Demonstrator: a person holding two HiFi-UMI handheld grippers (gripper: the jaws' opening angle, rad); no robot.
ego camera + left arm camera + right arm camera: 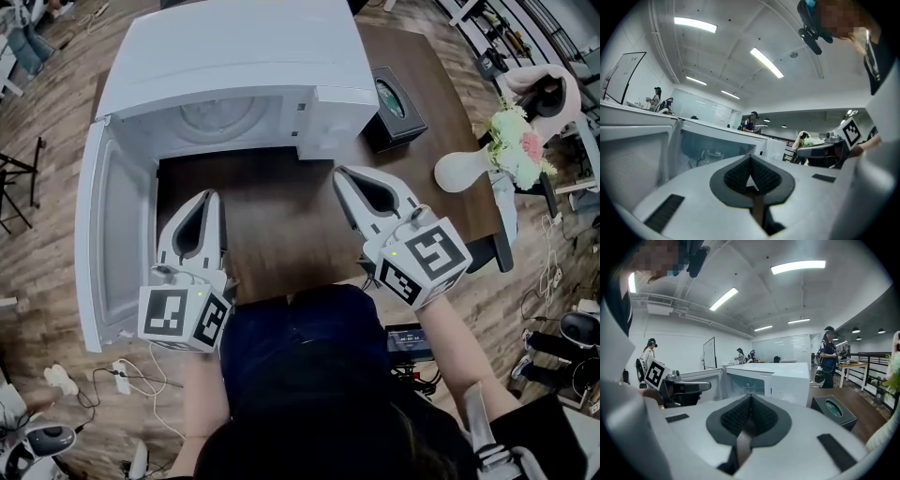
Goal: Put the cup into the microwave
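The white microwave (234, 66) stands at the back of the brown table (281, 225), its door (108, 244) swung wide open to the left. A clear glass cup (708, 157) stands inside the cavity, and the right gripper view also shows this cup (749, 388). My left gripper (208, 199) is shut and empty, low over the table just in front of the opening. My right gripper (342, 175) is shut and empty too, in front of the microwave's control panel side. Neither gripper touches the cup.
A black tissue box (394, 103) sits right of the microwave. A white vase with flowers (506, 141) stands at the table's right edge. The open door juts out past the table's left side. Several people stand in the background room.
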